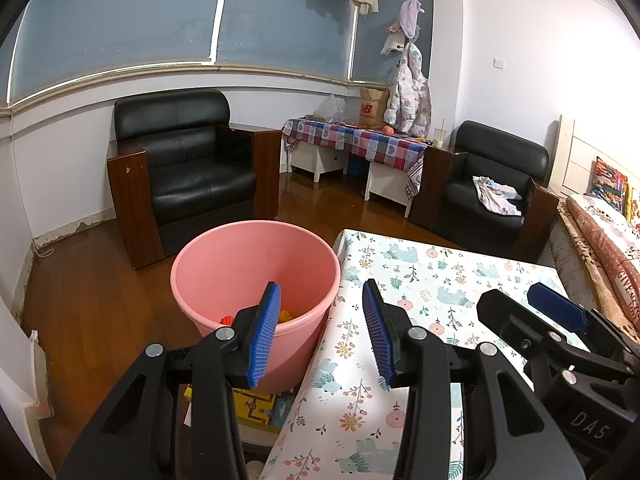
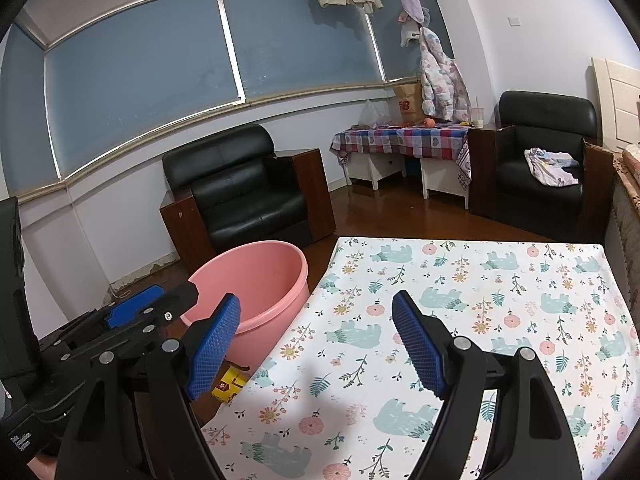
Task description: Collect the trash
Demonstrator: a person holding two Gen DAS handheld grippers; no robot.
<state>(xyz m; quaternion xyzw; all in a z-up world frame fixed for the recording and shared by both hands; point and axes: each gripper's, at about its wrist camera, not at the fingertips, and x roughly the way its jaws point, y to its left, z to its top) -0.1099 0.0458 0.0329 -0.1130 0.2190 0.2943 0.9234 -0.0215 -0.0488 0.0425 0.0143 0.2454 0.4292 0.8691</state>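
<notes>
Beside pink bucket: surface seen bare of trash; orange scraps noted inside bucket. Left tongs, right tongs held wide, empty. Task judged near done.

Place: a lived-in room of a home
Seating: two black leather armchairs on a wooden floor
Clothing: a puffer jacket hanging on the wall
Furnishing: a side table under a checked cloth; a bedspread at the right
</notes>
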